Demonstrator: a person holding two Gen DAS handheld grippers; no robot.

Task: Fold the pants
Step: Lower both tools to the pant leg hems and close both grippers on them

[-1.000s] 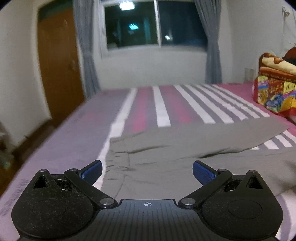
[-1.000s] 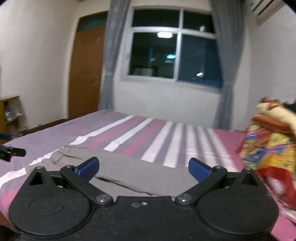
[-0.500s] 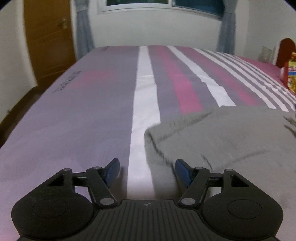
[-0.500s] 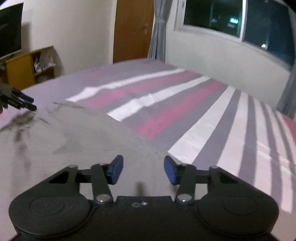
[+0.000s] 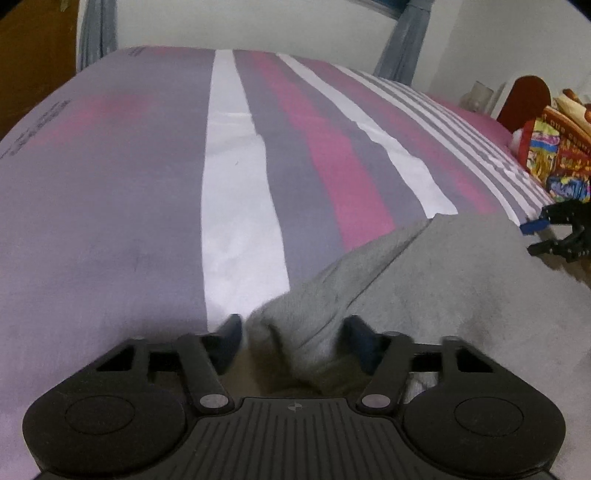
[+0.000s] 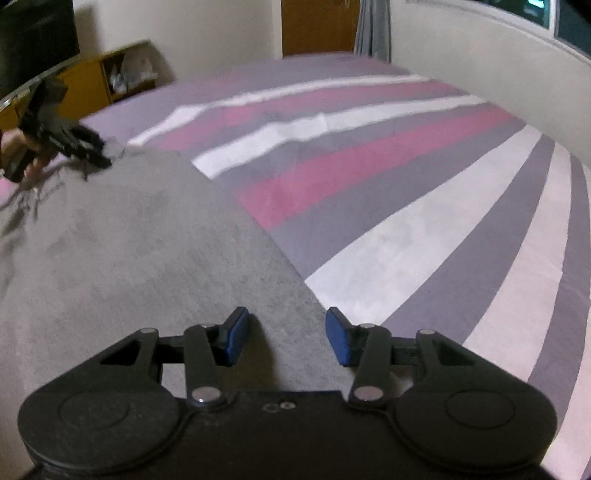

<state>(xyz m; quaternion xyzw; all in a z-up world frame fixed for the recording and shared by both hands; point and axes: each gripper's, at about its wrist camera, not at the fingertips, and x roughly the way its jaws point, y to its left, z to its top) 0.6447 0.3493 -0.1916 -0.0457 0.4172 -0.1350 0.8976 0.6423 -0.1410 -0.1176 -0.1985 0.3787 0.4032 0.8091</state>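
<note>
Striped bedding (image 5: 236, 192) in purple, white and pink covers the bed, with a wooden door (image 6: 319, 26) and grey curtains (image 5: 400, 40) against the far wall. Grey pants (image 6: 129, 251) lie spread over the near part of the bed, their edge running diagonally across the stripes.

Left tongs (image 5: 293, 341) are low over a bunched, raised corner of the pants. A fold of cloth stands between the blue pads, which have just been closing in on it; the left pad sits right at the fabric, but I cannot tell whether both pads press it.

Right tongs (image 6: 286, 334) straddle the pants' edge further along, jaws partway apart, with a clear gap between each pad and the cloth.

In the right wrist view a hand (image 6: 22, 151) grips the left tongs. A colourful folded blanket (image 5: 557, 155) lies at the bed's far side.
</note>
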